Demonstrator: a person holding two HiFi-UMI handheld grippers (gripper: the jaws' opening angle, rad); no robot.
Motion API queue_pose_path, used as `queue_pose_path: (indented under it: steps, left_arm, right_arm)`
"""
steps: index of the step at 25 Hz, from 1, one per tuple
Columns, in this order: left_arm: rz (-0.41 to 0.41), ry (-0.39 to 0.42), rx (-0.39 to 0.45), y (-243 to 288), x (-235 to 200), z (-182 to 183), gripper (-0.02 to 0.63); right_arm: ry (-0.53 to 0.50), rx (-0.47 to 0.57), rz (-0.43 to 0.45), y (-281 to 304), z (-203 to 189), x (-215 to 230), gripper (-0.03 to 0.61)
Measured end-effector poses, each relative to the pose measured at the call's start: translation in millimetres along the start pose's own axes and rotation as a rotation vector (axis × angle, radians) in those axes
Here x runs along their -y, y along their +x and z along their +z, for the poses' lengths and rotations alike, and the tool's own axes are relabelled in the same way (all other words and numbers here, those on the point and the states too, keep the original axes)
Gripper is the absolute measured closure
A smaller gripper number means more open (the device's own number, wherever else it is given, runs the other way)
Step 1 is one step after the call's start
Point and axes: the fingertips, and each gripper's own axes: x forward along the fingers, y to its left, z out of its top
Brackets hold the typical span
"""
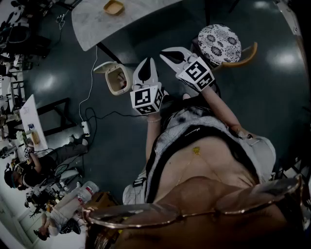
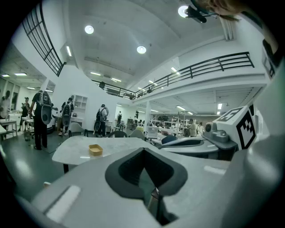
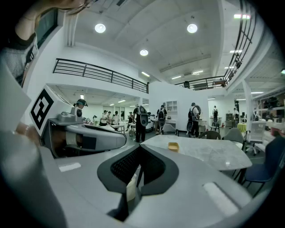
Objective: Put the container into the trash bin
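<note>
Left hand-held gripper (image 1: 146,68) and right hand-held gripper (image 1: 170,56) raised side by side, nearly level, each with jaws closed on nothing. Black square markers on each cube. Open-lidded trash bin (image 1: 115,80) on the floor at 9 o'clock, just beside the left one. Container (image 1: 113,7) at 11 o'clock on the desk (image 1: 97,26), dark floor between.

White walls (image 2: 82,82) rise high, with round ceiling lights (image 2: 141,49) and a black balcony railing (image 2: 213,64). The dark floor (image 1: 272,97) shines under a pale marble table (image 1: 95,24).
</note>
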Motion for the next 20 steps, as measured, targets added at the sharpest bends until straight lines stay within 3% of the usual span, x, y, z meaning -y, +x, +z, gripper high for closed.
queue_pose_path:
  steps: [5,11,15,20]
  left_arm:
    - [0.010,-0.012,0.023,8.5,9.5,1.8,0.612]
    - [0.023,-0.016,0.034,21.4,-9.3,0.8,0.612]
    - [0.028,-0.035,0.045,32.7,-34.1,1.8,0.612]
    - [0.021,-0.050,0.036,47.9,-89.5,9.7,0.612]
  right_arm:
    - [0.057,0.061,0.002,-11.4,0.4,18.6,0.552]
    - [0.099,0.079,0.048,5.2,-0.9,35.5,0.555]
    - [0.079,0.046,0.069,30.0,-3.6,42.7,0.551]
    - [0.074,0.057,0.033,81.6,12.8,51.6,0.552]
